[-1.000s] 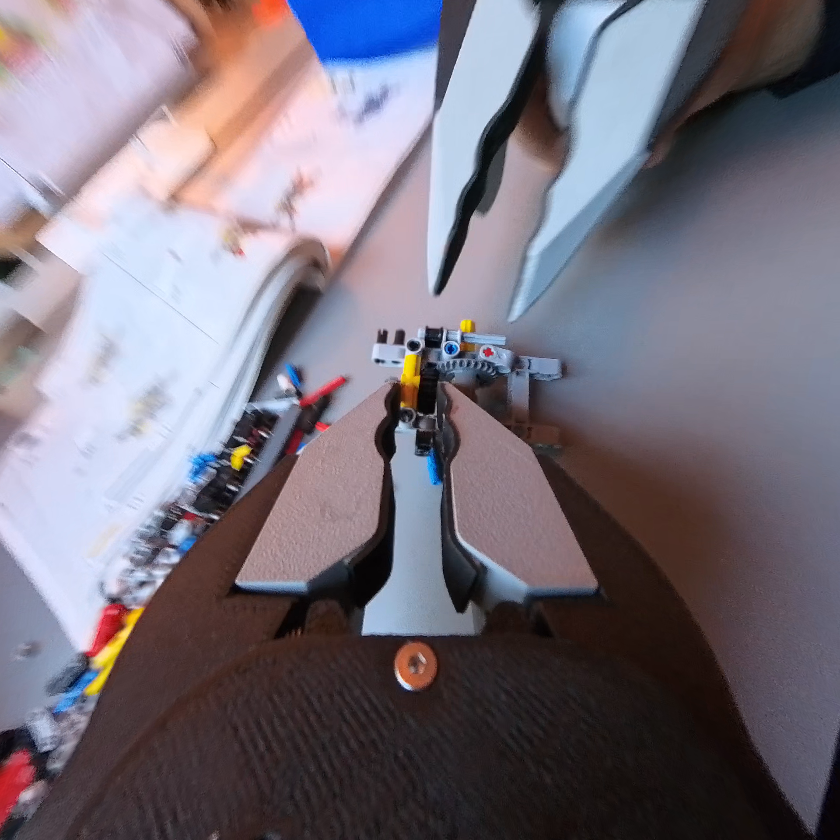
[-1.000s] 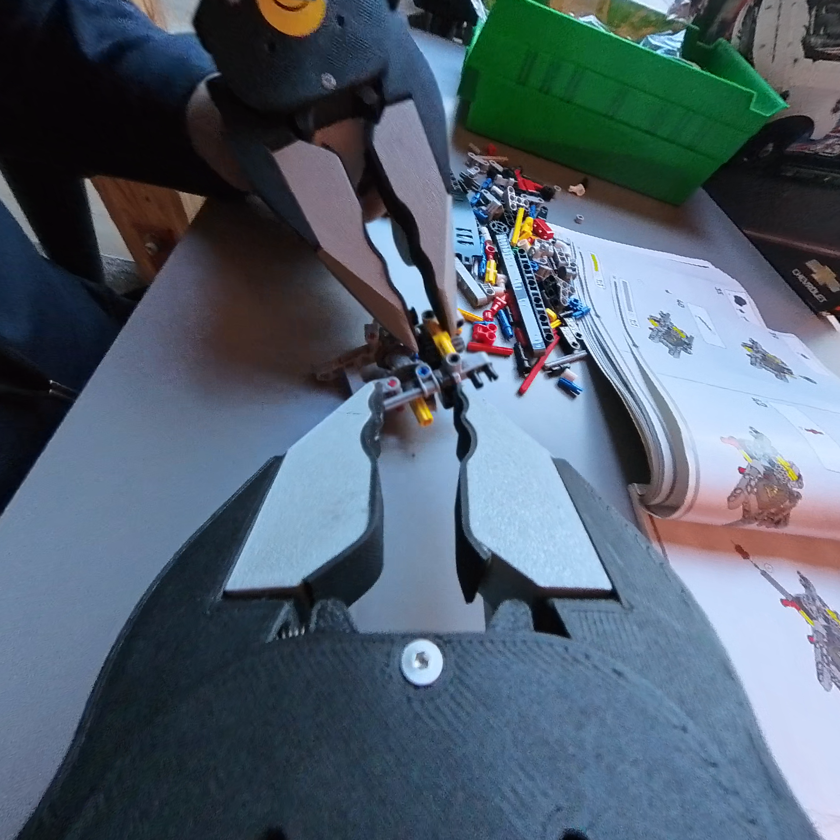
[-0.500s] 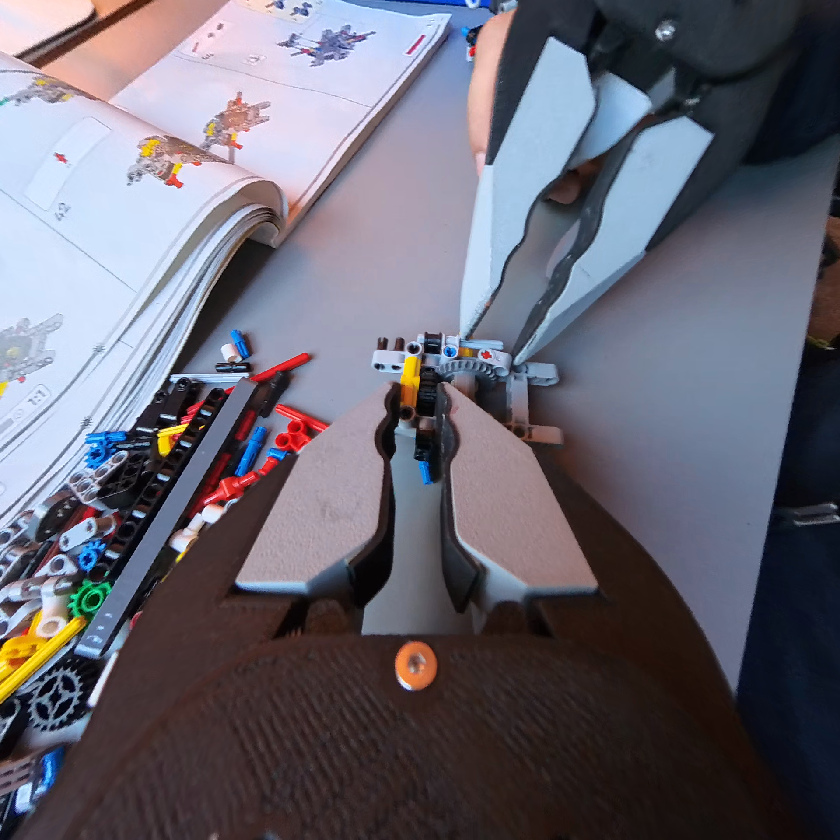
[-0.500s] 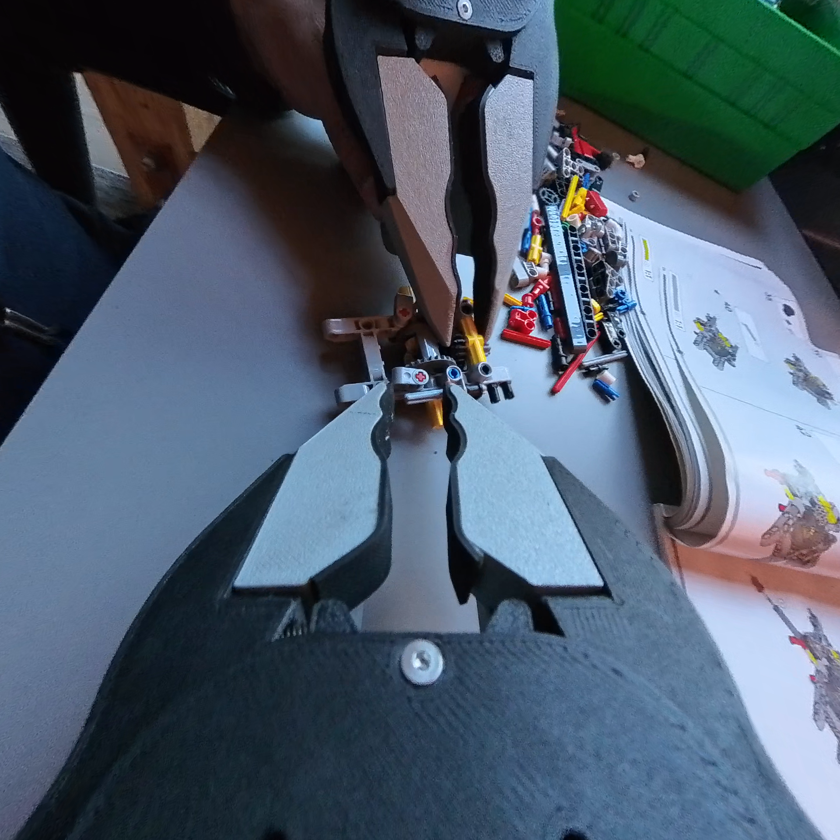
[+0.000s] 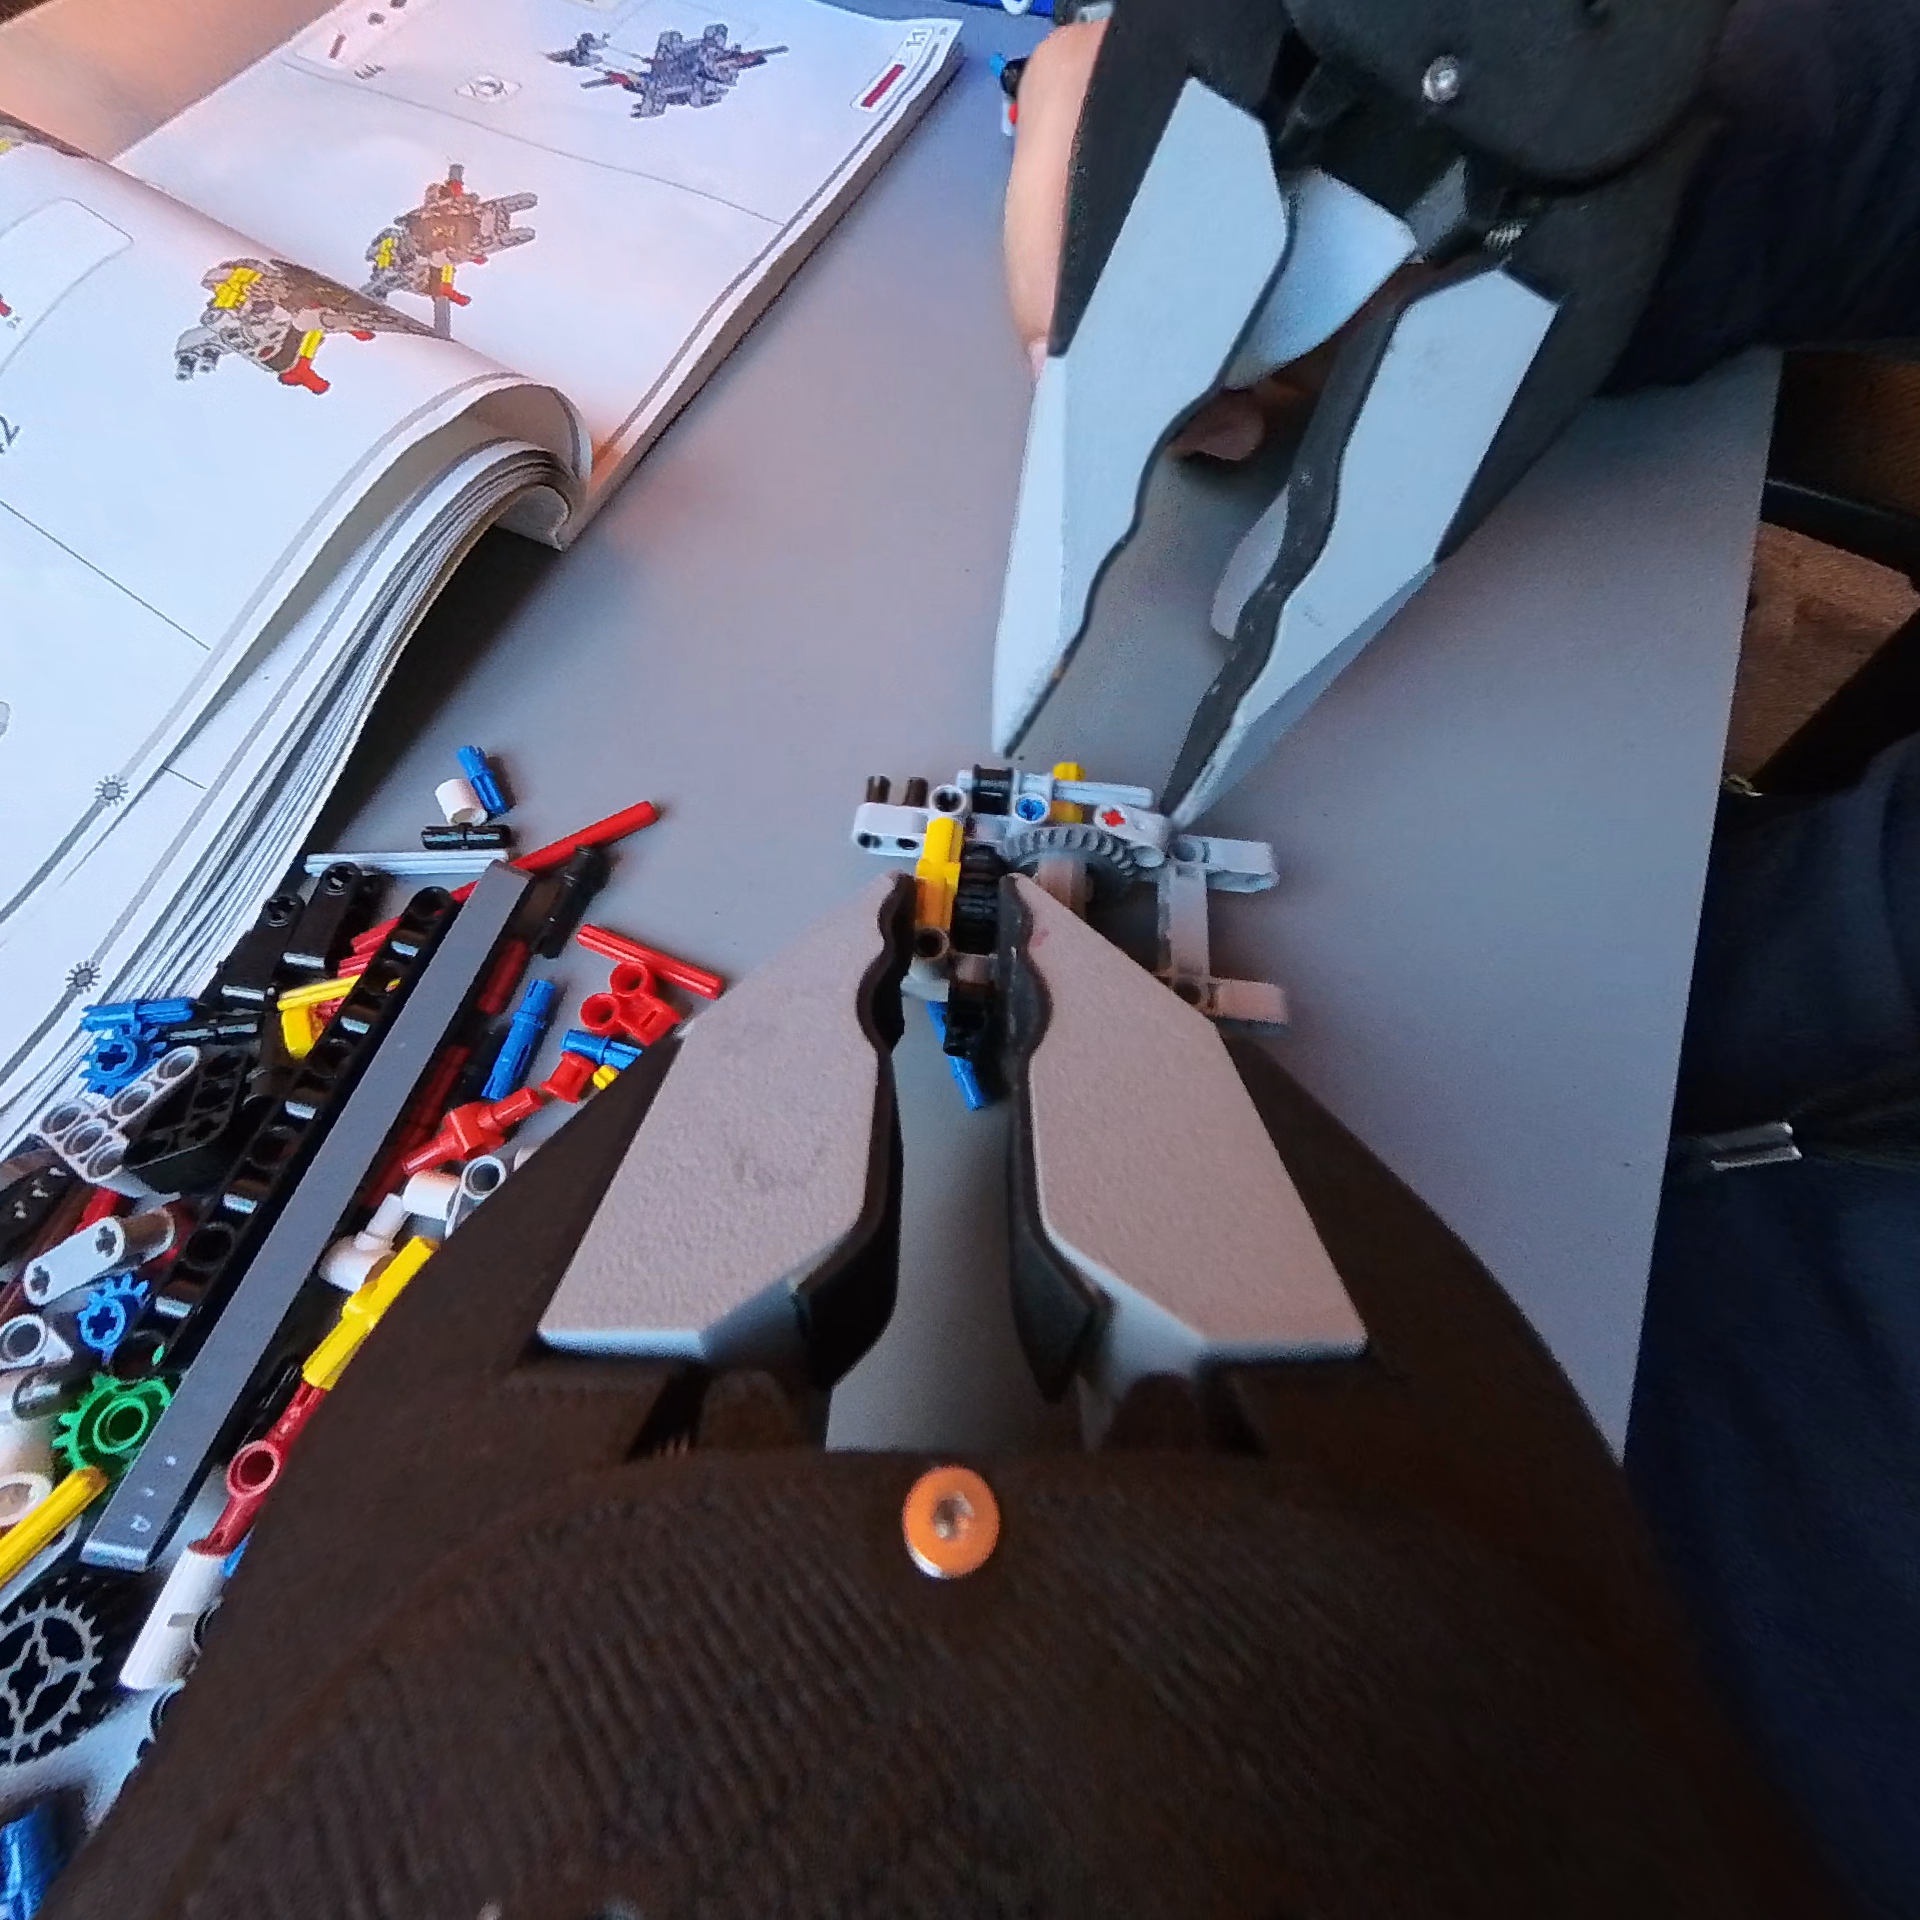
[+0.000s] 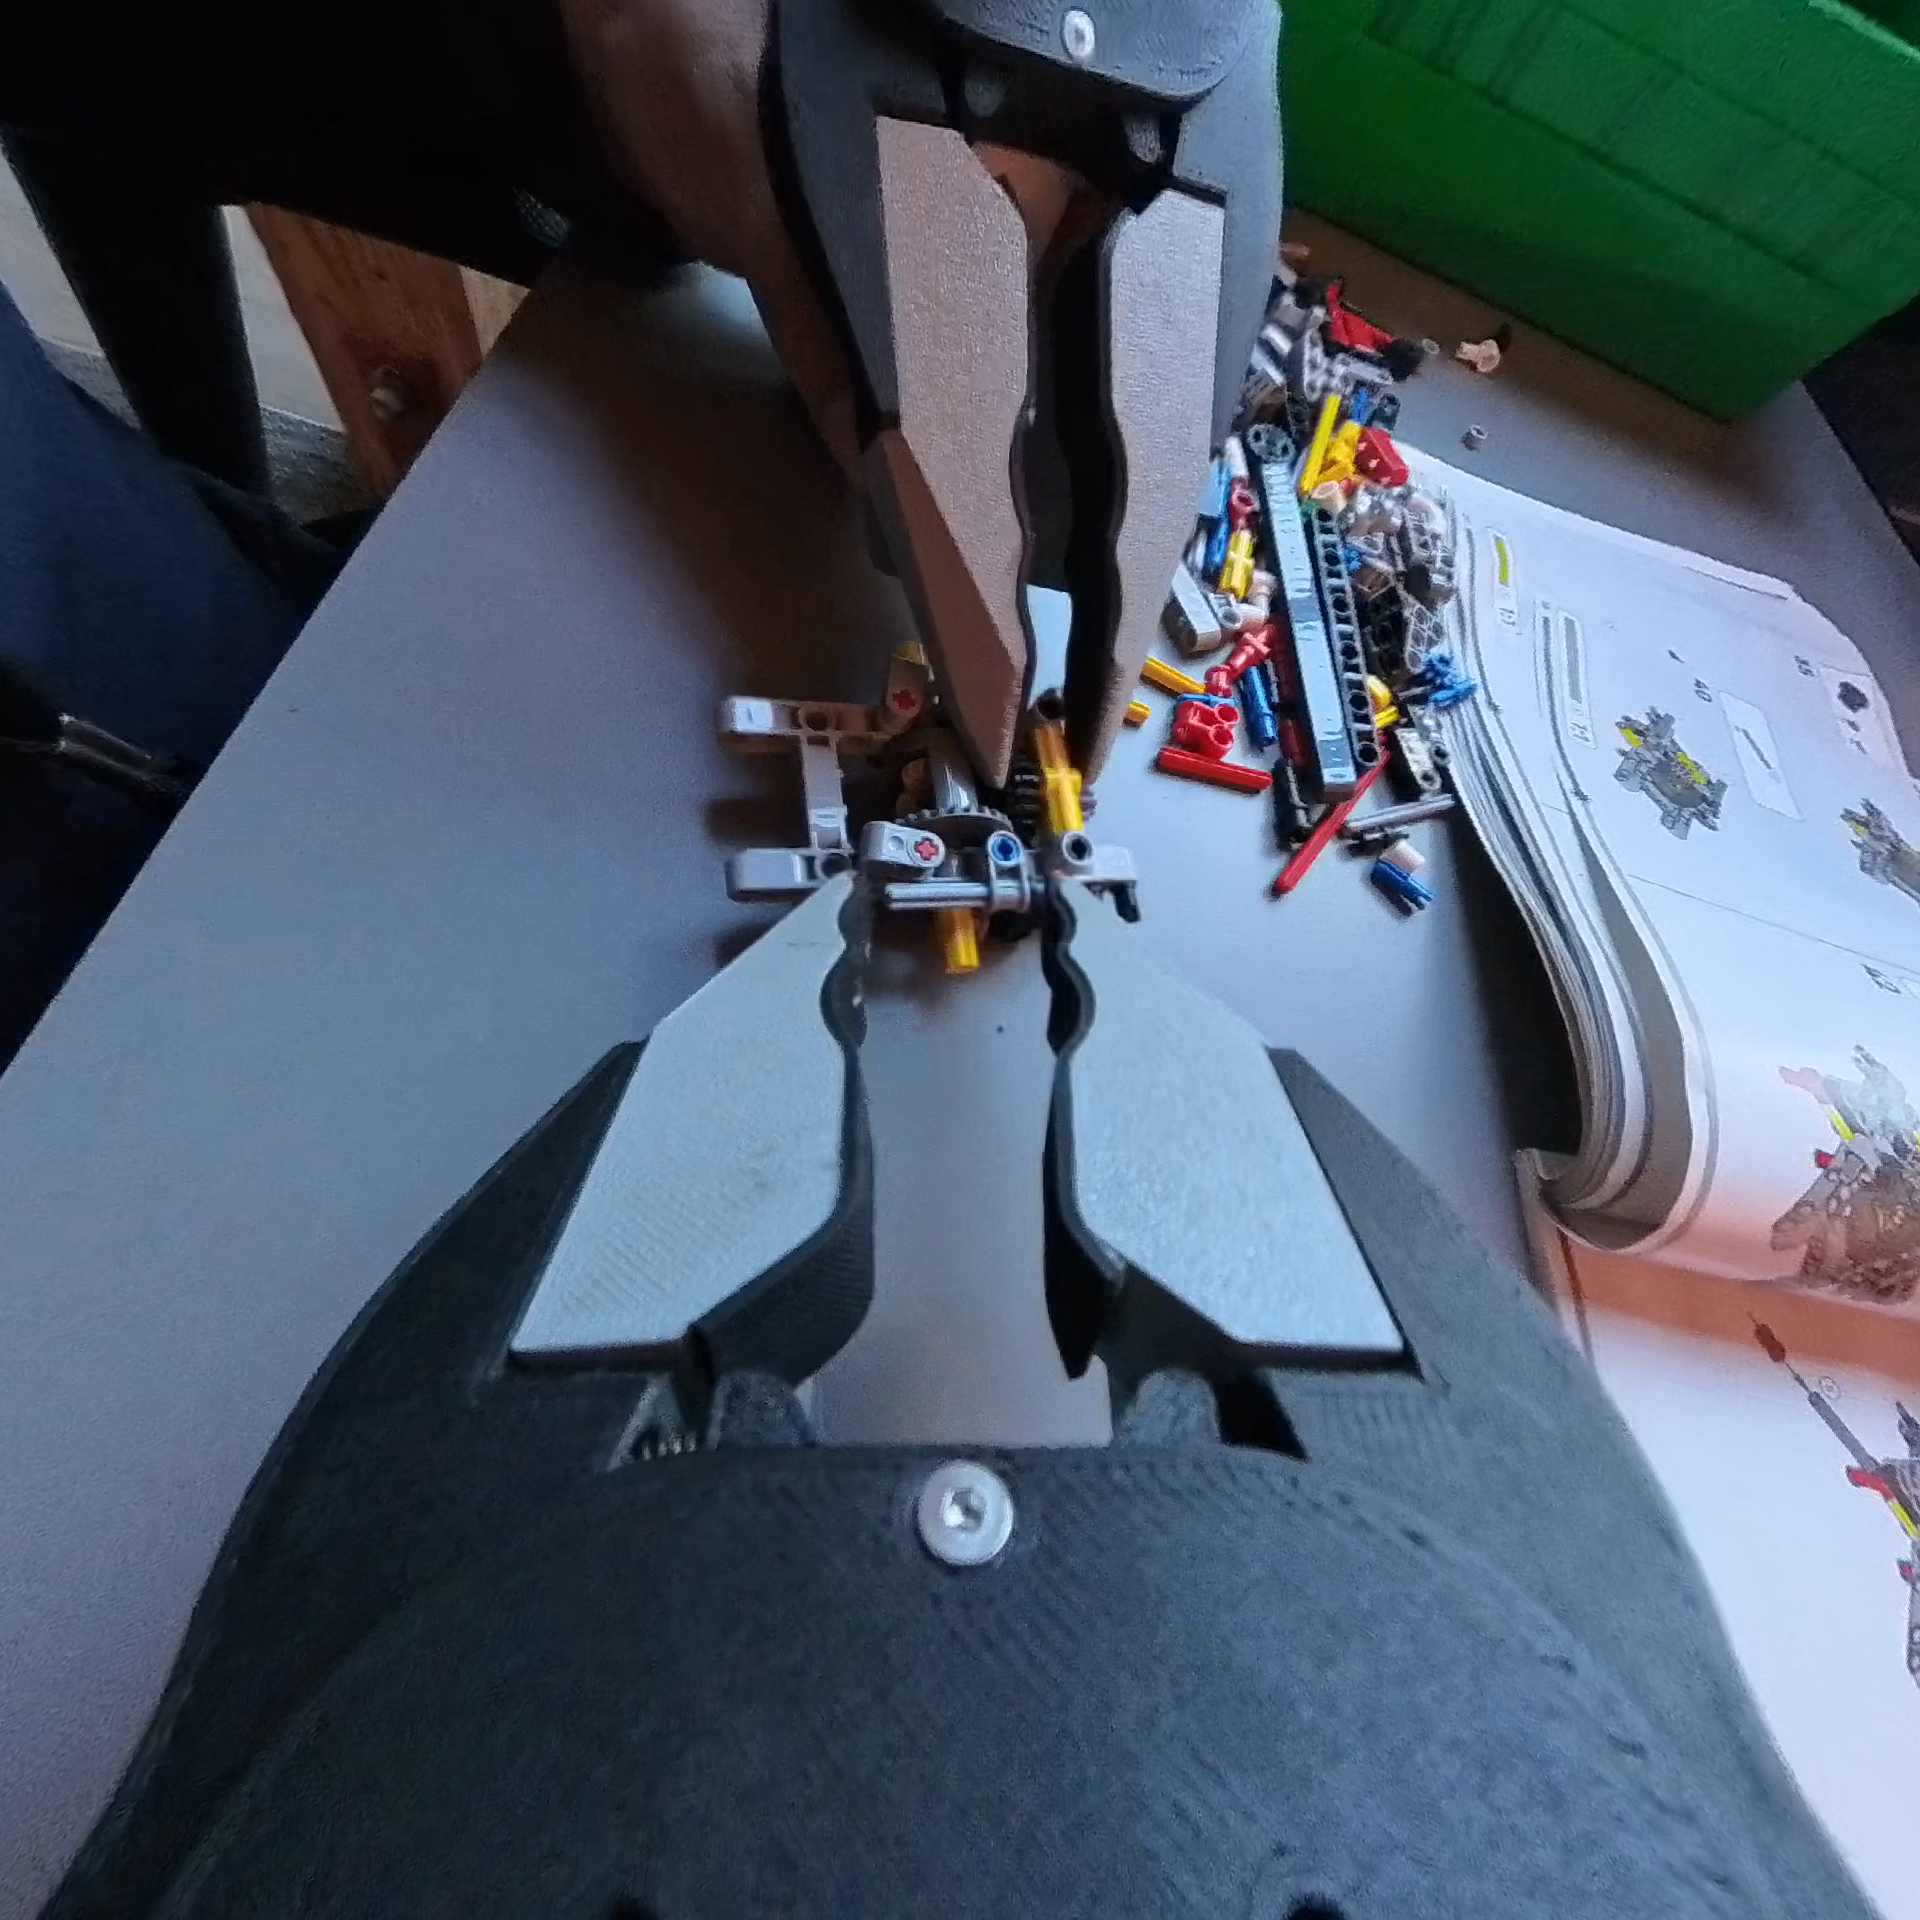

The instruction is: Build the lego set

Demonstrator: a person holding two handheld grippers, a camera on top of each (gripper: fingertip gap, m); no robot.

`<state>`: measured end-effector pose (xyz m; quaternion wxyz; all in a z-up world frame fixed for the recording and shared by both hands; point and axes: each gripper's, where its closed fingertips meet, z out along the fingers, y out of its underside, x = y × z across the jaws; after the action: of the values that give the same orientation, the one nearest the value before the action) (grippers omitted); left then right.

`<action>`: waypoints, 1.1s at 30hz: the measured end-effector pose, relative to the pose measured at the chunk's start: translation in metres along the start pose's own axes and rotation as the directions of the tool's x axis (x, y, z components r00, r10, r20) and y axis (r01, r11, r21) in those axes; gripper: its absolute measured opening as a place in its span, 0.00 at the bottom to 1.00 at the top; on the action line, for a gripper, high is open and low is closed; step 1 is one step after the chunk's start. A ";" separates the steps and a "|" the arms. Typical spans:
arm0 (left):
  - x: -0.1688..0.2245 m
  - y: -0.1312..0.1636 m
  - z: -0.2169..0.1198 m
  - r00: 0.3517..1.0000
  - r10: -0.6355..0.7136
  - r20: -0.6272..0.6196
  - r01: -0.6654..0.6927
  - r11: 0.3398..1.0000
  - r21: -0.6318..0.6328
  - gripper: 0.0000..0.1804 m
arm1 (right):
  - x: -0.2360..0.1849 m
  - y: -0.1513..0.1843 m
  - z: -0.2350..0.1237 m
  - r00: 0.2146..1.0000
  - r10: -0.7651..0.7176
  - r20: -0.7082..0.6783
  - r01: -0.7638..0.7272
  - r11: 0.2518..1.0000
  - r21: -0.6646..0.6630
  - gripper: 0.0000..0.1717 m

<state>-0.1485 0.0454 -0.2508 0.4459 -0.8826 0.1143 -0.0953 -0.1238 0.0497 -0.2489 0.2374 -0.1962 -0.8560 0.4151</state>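
Grippers both at the small grey brick assembly (image 5: 1060, 862) mid grey table (image 5: 790, 582). Your left gripper (image 5: 951, 914) is narrow, pads clamped on its yellow & black parts. Your right gripper (image 6: 951, 914) is wider, tips flanking the assembly's grey axle, grip unclear. Loose parts pile (image 5: 312, 1091) & open instruction booklet (image 5: 260, 416) lie nearby.

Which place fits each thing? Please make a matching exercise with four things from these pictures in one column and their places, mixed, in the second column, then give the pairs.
Things:
1. small grey assembly
2. instruction booklet
3. loose pile of parts
4. green bin

Places:
A. lying open at the table's side
B. at the far end of the table, beyond the pile
C. clamped between the fingers of the left gripper
D. spread between the booklet and the assembly

Pairs: 1-C, 2-A, 3-D, 4-B
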 end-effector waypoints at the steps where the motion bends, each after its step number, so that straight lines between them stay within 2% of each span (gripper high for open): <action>1: 0.000 0.000 0.000 1.000 0.001 0.001 -0.001 1.000 0.000 0.08 | 0.000 0.001 0.000 1.000 0.004 0.003 -0.004 1.000 -0.003 0.17; 4: 0.000 0.000 0.000 1.000 0.001 0.002 -0.001 1.000 0.000 0.08 | -0.003 0.001 0.001 1.000 -0.011 0.014 0.011 1.000 -0.005 0.13; 11: 0.001 0.000 -0.001 0.999 0.027 0.020 -0.027 1.000 0.004 0.08 | -0.002 0.000 0.000 1.000 -0.008 0.012 0.008 1.000 0.000 0.14; 16: -0.004 -0.006 -0.007 0.996 0.043 0.079 -0.047 0.998 0.050 0.23 | -0.002 -0.001 -0.003 0.999 -0.030 0.011 0.030 0.999 0.022 0.15; 20: -0.009 -0.013 -0.028 0.983 0.033 0.178 -0.061 0.986 0.155 0.22 | 0.002 0.002 -0.007 0.999 -0.046 -0.029 0.046 0.999 0.018 0.15; 26: -0.011 0.008 -0.065 0.946 -0.061 0.319 0.005 0.985 0.175 0.22 | 0.017 0.011 -0.015 0.992 -0.042 -0.121 0.041 0.999 -0.009 0.14; 33: -0.011 0.056 -0.125 0.873 -0.111 0.474 0.094 0.994 0.061 0.18 | 0.037 0.019 -0.021 0.977 0.004 -0.215 -0.009 1.000 -0.024 0.11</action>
<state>-0.1997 -0.0798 -0.2238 0.4704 -0.8755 -0.0475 0.0992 -0.1390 0.0930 -0.2436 0.3249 -0.2458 -0.8298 0.3815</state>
